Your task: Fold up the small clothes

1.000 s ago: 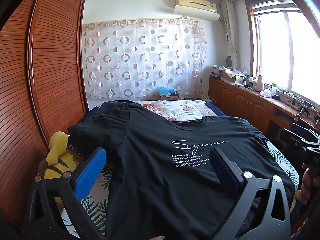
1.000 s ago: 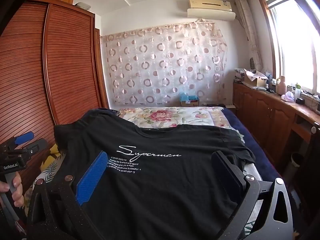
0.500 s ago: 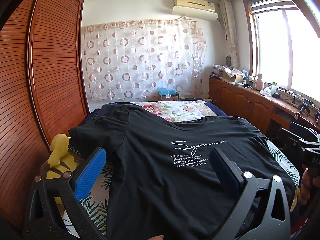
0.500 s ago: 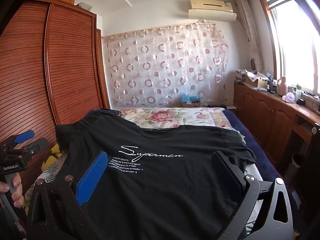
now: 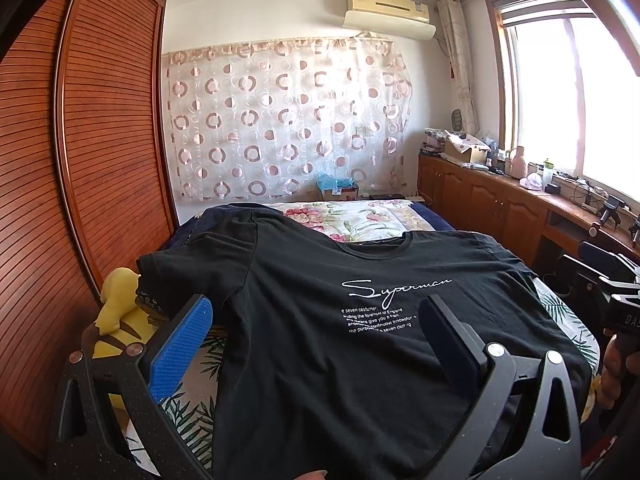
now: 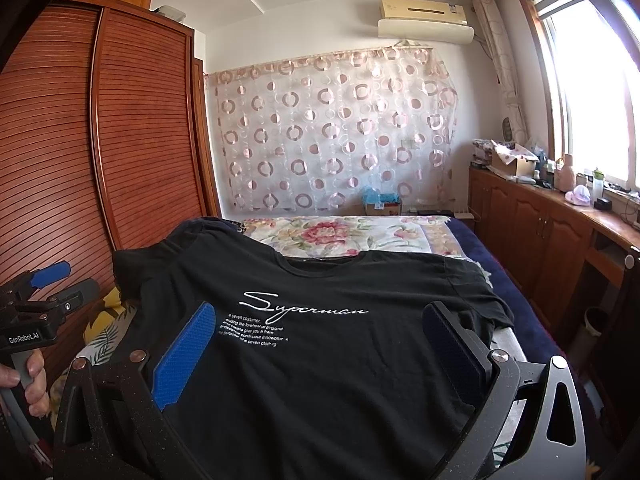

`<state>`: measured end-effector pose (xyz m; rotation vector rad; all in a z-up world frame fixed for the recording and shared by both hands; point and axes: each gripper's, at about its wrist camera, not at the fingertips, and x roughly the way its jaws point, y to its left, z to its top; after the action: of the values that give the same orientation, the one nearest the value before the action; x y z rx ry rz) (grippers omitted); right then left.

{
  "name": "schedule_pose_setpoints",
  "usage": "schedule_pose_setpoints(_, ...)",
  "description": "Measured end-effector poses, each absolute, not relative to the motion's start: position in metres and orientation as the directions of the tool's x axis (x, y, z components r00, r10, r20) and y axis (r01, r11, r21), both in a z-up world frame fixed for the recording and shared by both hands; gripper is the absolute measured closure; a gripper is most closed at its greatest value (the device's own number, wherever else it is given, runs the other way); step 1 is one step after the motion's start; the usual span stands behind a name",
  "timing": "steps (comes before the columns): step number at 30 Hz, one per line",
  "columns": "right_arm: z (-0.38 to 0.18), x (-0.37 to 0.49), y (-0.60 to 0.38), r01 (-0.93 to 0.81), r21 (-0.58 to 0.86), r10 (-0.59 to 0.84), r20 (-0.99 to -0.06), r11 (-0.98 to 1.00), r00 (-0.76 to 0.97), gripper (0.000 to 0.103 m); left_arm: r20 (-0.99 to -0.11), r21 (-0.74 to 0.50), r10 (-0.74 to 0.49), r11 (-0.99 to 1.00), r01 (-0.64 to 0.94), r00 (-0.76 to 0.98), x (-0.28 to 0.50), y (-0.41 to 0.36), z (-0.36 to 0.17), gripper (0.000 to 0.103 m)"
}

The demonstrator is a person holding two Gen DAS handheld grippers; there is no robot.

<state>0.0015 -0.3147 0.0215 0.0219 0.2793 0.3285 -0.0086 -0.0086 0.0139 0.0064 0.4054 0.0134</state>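
A black T-shirt (image 5: pixel 320 312) (image 6: pixel 320 340) with white "Superman" lettering lies spread flat, front up, on the bed, its collar toward the far end. My left gripper (image 5: pixel 316 312) hovers open over the shirt's near left part, nothing between its blue pads. My right gripper (image 6: pixel 320 320) is open above the shirt's near right part, also holding nothing. Each gripper shows at the edge of the other's view, held by a hand: the right one (image 5: pixel 612 300) and the left one (image 6: pixel 40 300).
The bed has a floral sheet (image 6: pixel 340 236) and a dark blue cover (image 6: pixel 512 276). A yellow plush toy (image 5: pixel 116 312) sits at the bed's left edge by the slatted wooden wardrobe (image 5: pixel 100 140). Wooden cabinets (image 5: pixel 480 196) with clutter line the right wall under the window.
Both views have tilted or risen very slightly; the shirt and both open grippers stay where they were.
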Motion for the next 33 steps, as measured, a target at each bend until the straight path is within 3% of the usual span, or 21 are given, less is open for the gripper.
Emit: schedule_pose_setpoints(33,0.0217,0.0025,-0.3145,-0.319,0.067,0.325,-0.268,0.945,0.907,0.000,-0.394,0.017,0.019,1.000,-0.014,0.919,-0.0092,-0.0119,0.0154,0.000)
